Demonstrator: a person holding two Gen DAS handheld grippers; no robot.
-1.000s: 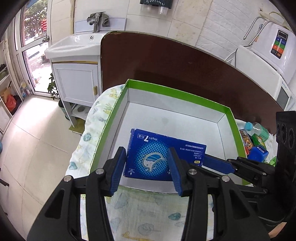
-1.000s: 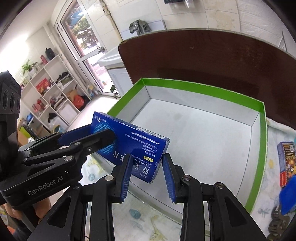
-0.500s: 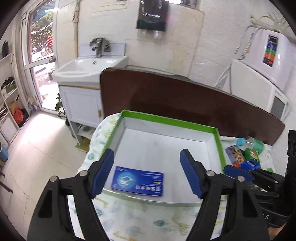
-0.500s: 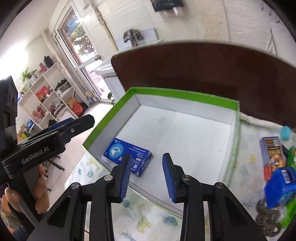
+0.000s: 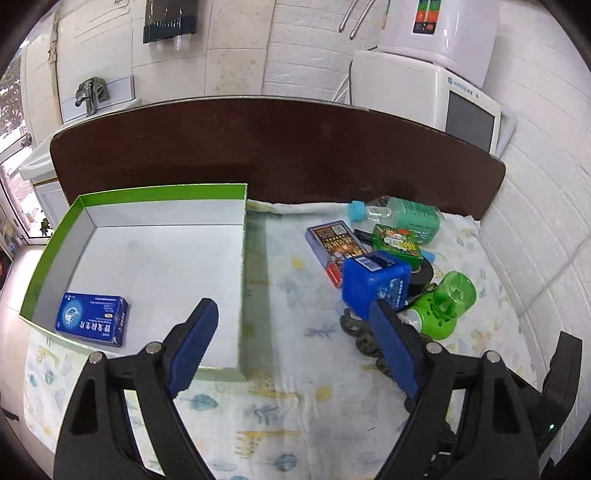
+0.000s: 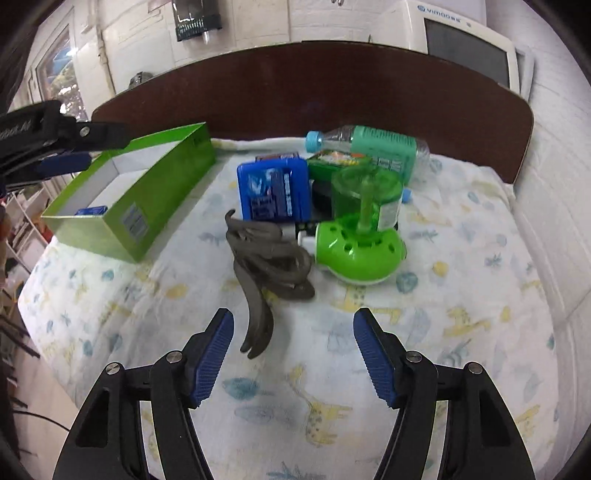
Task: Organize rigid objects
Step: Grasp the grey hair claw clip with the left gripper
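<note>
left wrist: blue carton [image 5: 91, 318] lies in green box [image 5: 162, 191], tools spread.

The white appliance [image 5: 454, 103] at the far right, behind the dark headboard, carries a brand mark beside a small round logo above its dark screen; it seems to read "vimao", and in the right wrist view [image 6: 454, 26] only "VIMOO…" can be made out, the rest blurred. The blue carton [image 5: 90, 319] lying in the near left corner of the green-edged box [image 5: 147, 190] bears white Chinese characters, too small to read. Print on the blue case [image 6: 275, 192], the card box [image 5: 332, 245] and the bottle label [image 6: 384, 151] is illegible.
</note>
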